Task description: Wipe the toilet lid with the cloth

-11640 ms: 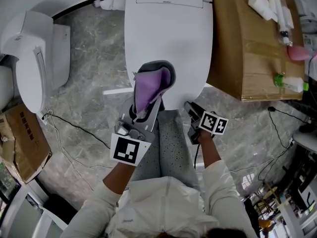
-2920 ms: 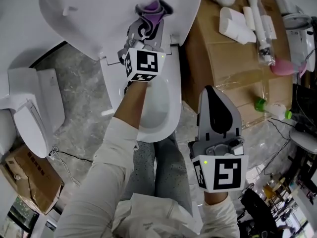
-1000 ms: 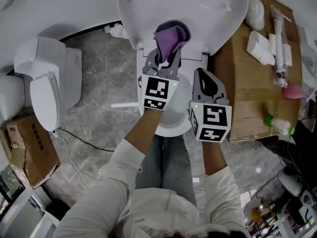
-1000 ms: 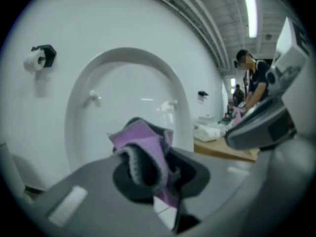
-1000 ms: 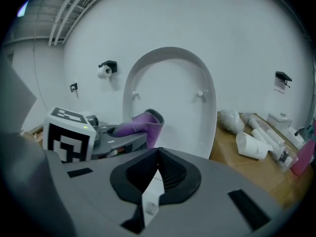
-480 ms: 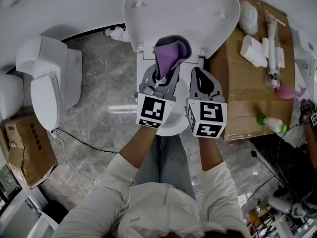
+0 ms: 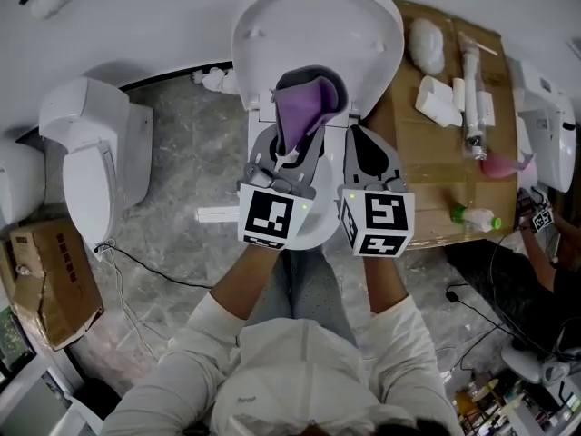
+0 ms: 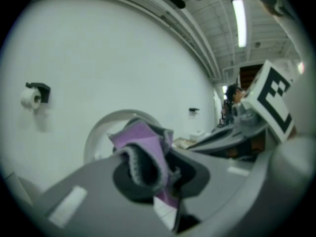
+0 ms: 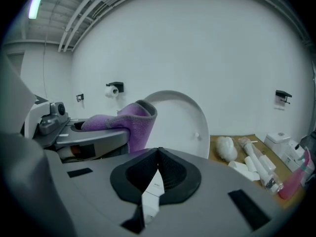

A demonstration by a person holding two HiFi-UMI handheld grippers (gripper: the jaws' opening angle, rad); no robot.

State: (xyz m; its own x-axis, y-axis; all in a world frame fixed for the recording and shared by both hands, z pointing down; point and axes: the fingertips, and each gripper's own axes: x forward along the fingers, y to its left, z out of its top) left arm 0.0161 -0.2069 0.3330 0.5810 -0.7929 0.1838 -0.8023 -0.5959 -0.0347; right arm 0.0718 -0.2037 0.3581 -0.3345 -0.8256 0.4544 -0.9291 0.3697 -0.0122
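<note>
Fingers (image 8: 89,186) clamping one cloth (image 8: 142,141), one raised lid (image 7: 313,25)

— What do we have off to the left in the head view?
— We see a second white toilet (image 7: 91,162) standing on the grey marbled floor (image 7: 172,153). A cardboard box (image 7: 45,284) sits near it, toward the lower edge.
— And on the right?
— A flat brown carton (image 7: 427,175) lies there. It carries a white bundle (image 7: 425,45), white packets (image 7: 438,103), a long tube (image 7: 472,89) and something pink (image 7: 497,164). A green-capped bottle (image 7: 477,217) lies at its near edge.
— We also make out a toilet-paper roll (image 8: 28,97) on a black holder on the white wall.
— Yes, and another black bracket (image 9: 282,96) further along, with a ceiling light strip (image 8: 239,16) overhead.
</note>
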